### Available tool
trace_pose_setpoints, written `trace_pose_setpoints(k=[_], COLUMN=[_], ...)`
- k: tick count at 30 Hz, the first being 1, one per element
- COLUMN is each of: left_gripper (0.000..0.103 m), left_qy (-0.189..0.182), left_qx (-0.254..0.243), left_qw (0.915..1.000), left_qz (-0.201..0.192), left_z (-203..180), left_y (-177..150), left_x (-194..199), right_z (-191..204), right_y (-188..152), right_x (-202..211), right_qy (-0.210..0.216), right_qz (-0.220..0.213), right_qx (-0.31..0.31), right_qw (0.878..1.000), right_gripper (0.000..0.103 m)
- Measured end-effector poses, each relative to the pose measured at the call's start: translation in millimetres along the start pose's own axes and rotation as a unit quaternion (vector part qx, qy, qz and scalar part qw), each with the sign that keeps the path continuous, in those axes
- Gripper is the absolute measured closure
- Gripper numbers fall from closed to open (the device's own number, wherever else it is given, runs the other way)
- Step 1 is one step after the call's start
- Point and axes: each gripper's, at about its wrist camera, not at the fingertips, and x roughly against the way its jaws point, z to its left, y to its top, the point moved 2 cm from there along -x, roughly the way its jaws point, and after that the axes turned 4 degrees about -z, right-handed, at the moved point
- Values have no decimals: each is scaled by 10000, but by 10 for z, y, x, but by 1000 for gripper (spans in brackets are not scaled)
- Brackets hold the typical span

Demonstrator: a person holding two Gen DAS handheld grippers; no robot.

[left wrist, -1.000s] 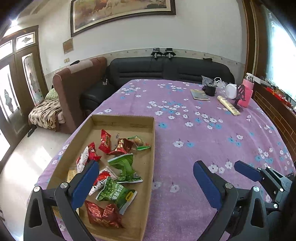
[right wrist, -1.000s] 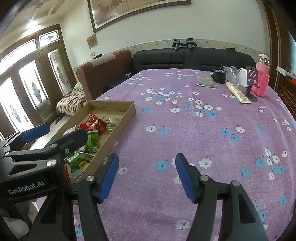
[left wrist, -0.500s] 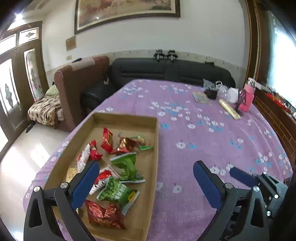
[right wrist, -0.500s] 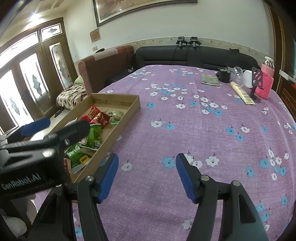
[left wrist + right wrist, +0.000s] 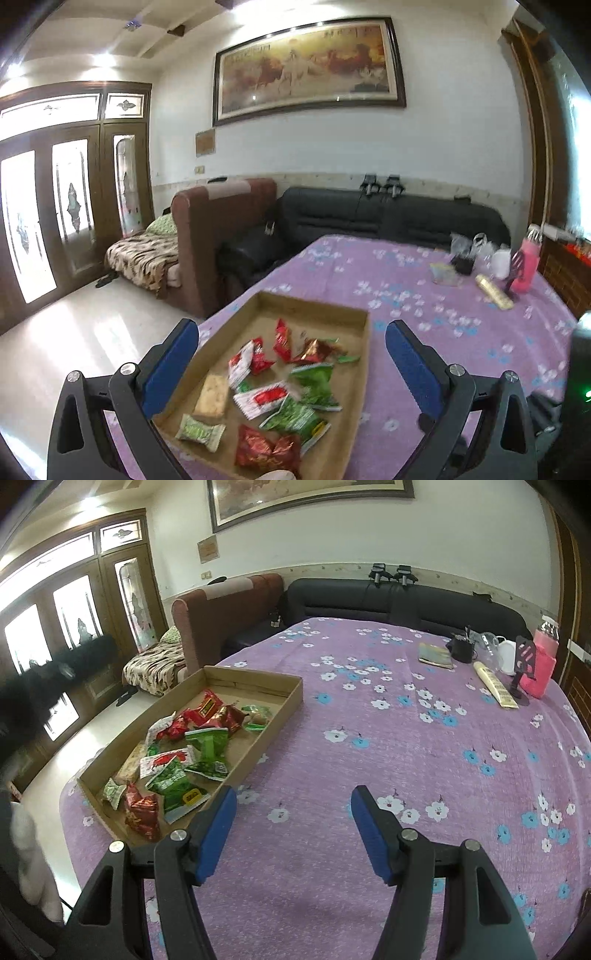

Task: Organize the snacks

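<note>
Snack packets in red and green wrappers (image 5: 177,760) lie heaped inside the shallow brown cardboard tray (image 5: 280,710) on the purple flowered tablecloth (image 5: 406,746); left gripper (image 5: 291,373) hangs wide above the tray, empty; right gripper (image 5: 290,829) gapes wide just beside the tray, empty.

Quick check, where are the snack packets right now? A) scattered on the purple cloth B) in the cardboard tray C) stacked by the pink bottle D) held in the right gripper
B: the snack packets all lie inside the cardboard tray, and the right gripper is open and empty over the purple cloth.
</note>
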Motion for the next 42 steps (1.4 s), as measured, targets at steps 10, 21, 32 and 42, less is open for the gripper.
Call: trace_pose_setpoints(k=[10, 21, 32, 42], left_gripper=[0, 0, 0, 0], left_qy=[-130, -232, -288, -310], left_qx=[185, 515, 789, 950], left_qw=[9983, 9944, 9902, 9869], left_qz=[531, 888, 1112, 1264], left_z=[71, 232, 386, 475], left_y=[-135, -230, -310, -373], left_x=[-159, -293, -413, -489], right_z=[200, 426, 551, 658], right_y=[-9, -17, -33, -65], right_x=[13, -20, -93, -153], right_qy=[17, 56, 39, 47], right_qz=[35, 99, 205, 297], right_qx=[269, 589, 706, 819], right_qw=[9996, 9982, 9973, 9962], right_gripper=[38, 33, 33, 32])
